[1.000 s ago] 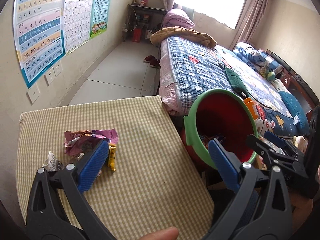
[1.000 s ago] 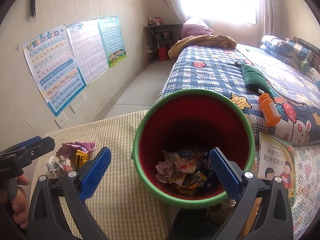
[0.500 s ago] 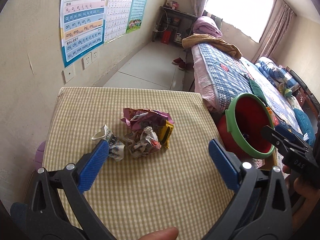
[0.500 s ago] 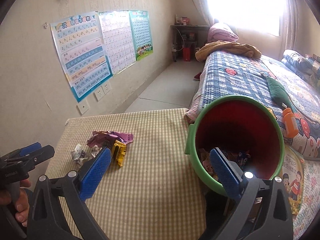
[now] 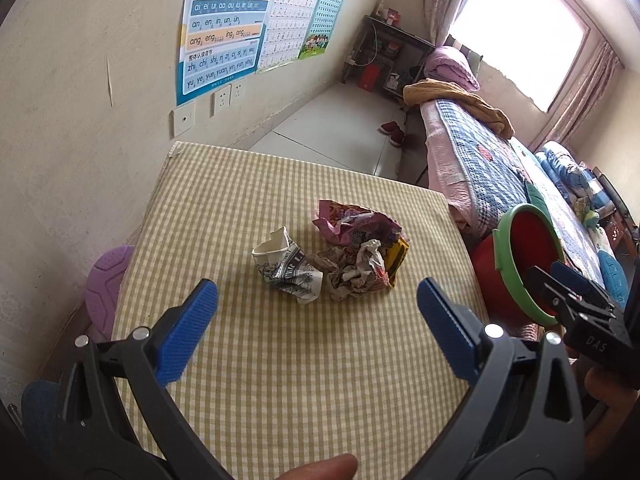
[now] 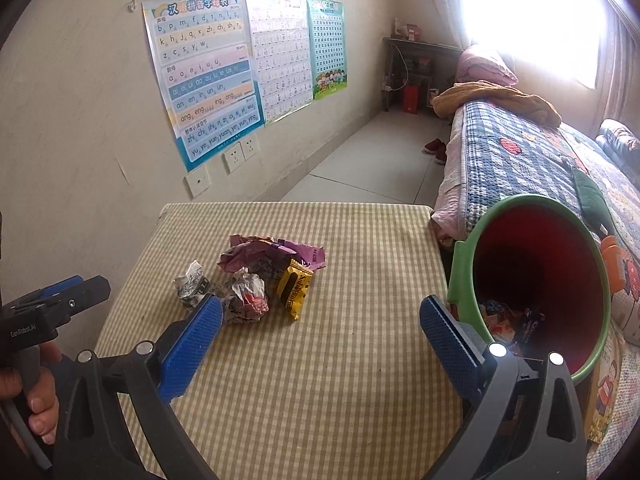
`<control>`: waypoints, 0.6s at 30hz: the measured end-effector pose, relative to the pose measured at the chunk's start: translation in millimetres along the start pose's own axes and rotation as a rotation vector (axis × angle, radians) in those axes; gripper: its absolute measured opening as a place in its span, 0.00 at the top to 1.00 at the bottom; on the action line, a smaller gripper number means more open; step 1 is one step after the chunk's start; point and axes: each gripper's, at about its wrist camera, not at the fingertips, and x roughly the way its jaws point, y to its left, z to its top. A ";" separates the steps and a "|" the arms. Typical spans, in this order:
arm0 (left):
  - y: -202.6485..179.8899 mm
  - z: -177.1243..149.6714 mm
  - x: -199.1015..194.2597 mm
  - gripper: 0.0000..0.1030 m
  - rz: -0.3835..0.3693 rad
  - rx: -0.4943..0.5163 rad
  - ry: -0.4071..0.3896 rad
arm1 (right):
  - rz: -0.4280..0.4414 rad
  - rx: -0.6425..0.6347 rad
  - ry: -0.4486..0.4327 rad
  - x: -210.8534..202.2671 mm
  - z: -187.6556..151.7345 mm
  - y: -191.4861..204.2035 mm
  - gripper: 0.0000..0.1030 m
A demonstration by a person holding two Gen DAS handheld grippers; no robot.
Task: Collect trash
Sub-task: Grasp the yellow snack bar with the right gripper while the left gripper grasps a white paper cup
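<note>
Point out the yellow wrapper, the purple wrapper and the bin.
yellow wrapper (image 6: 295, 289), right wrist view, middle of its printed face.
purple wrapper (image 5: 347, 221), left wrist view, its crumpled top.
bin (image 6: 538, 256), right wrist view, red inner wall.

Two wrist fisheyes above one checked table, both facing the far window wall.

The left wrist view looks down from the table's near edge over the yellow-checked tablecloth (image 5: 280, 360); the right wrist view sits further right, close to the red bucket with green rim (image 6: 536, 280). Both share the heap of crumpled wrappers (image 5: 340, 256) (image 6: 256, 280), the bucket and the wall's pinyin poster (image 5: 224, 28).
</note>
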 end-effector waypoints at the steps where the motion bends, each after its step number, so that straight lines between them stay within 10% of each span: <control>1: 2.3 -0.1 0.2 0.05 0.001 -0.004 0.000 | 0.002 -0.003 0.004 1.9 -0.1 2.8 0.07; 18: 25.9 13.0 38.0 0.05 0.018 -0.026 0.034 | 0.038 -0.010 0.080 59.0 5.6 14.7 0.07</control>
